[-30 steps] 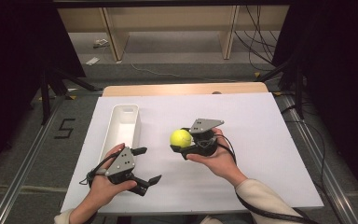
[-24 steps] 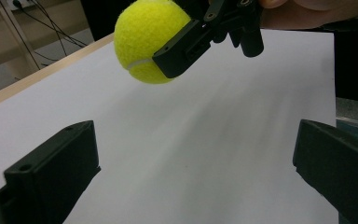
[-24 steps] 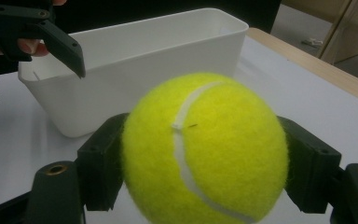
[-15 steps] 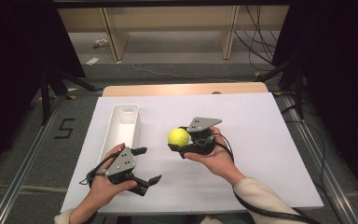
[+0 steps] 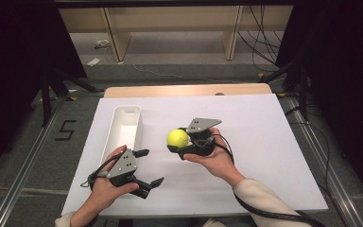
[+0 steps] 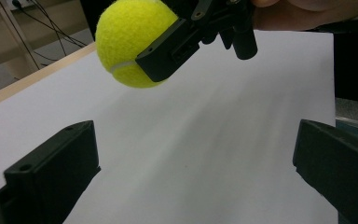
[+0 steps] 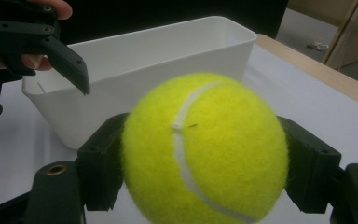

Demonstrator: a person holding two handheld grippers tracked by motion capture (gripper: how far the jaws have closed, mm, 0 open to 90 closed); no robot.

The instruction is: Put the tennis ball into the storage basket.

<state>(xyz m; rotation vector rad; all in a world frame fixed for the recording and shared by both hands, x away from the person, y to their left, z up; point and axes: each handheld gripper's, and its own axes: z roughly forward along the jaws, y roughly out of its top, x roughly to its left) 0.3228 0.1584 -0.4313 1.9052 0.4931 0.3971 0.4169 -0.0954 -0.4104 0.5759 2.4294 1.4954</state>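
Two grippers work over a white table top (image 5: 264, 142): the right gripper (image 5: 176, 142) has its jaws clamped on a yellow tennis ball (image 5: 177, 138), one jaw on each side of it, and holds the ball lifted off the surface; the left gripper (image 5: 151, 166) lies low near the table's front edge with its jaws spread wide and nothing between them. A long white bin (image 5: 123, 130) stands on the table just beyond the left gripper and to the left of the ball; in the right gripper view the bin (image 7: 135, 70) lies straight ahead of the ball (image 7: 205, 149), with one jaw tip of the left gripper hanging in front of its near wall. In the left gripper view the ball (image 6: 133, 39) hangs above and ahead of the open jaws, bare white surface between them. A dark figure 5 (image 5: 66, 130) is marked on the floor left of the table. The ball shows a white seam and no readable lettering
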